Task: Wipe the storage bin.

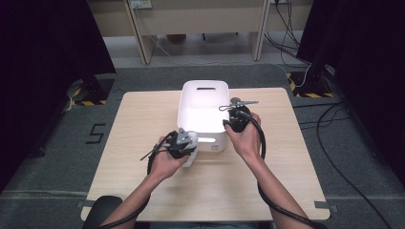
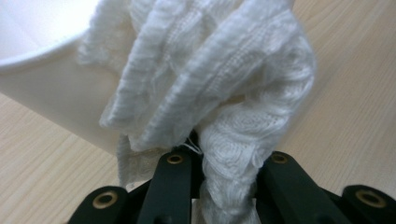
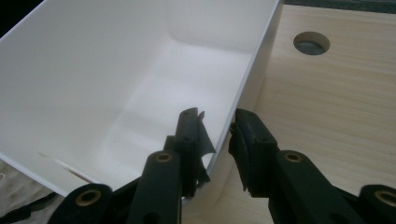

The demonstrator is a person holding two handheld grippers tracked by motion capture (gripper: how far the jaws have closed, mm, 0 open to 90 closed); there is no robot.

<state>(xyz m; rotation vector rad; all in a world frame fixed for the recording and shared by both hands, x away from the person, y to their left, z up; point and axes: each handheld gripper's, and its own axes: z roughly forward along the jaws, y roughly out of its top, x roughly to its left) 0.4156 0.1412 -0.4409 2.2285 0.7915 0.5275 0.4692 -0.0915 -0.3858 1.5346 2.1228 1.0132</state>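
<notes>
Wooden table [image 1: 143,124], white cloth [image 2: 224,93] clamped in left hand-held gripper [image 2: 224,161], beside bin [image 1: 203,102]

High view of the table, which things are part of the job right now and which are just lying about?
In the job:
- white knitted cloth, clamped in the left hand-held gripper
- white plastic bin, its wall between the jaws of the right hand-held gripper

Lying about:
- wooden table as the work surface
- cables on the floor
- yellow-black striped tape
</notes>
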